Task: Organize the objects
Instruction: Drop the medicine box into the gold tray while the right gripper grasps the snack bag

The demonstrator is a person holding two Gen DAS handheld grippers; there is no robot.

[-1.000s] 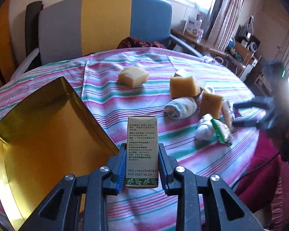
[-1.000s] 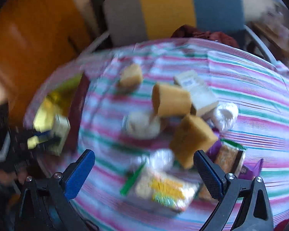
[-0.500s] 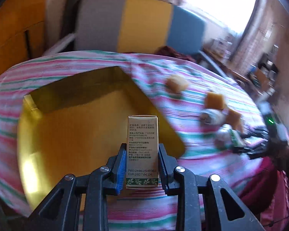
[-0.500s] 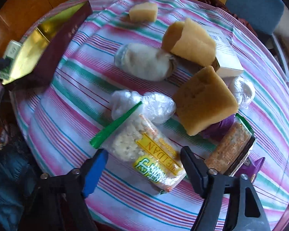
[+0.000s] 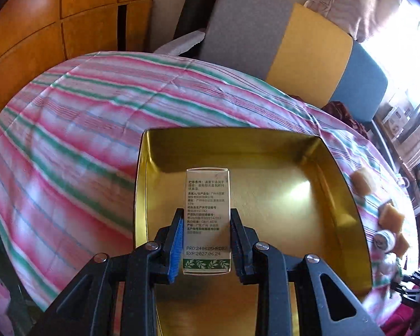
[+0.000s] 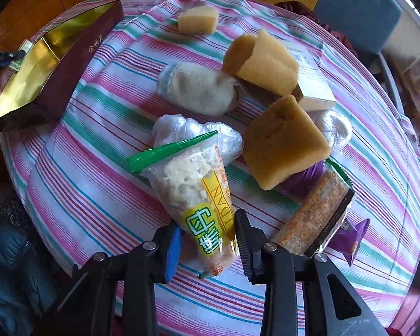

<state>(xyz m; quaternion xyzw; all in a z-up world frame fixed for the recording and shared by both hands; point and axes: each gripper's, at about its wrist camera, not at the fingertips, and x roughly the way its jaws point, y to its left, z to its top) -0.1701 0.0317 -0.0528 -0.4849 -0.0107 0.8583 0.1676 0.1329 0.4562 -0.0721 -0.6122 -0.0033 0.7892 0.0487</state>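
Striped table [image 6: 98, 196]: three sponges [image 6: 282, 145], one gold box [image 5: 266, 173].

Small printed carton [image 5: 207, 218] stood upright over the gold-lined box [image 5: 280, 184] — snack bag [image 6: 201, 196] lay flat on the cloth.

My carton's [image 5: 207, 218] small print blurs. At three o'clock, sponges [image 5: 362, 184] smear. The gold tray's [image 5: 350, 196] near edge is cut off; a purple packet [image 6: 302, 179] hides under a sponge block [image 6: 282, 142].

Left wrist view looks down close into the gold tray [image 5: 336, 168]; right view shows it [image 6: 28, 64] far left.
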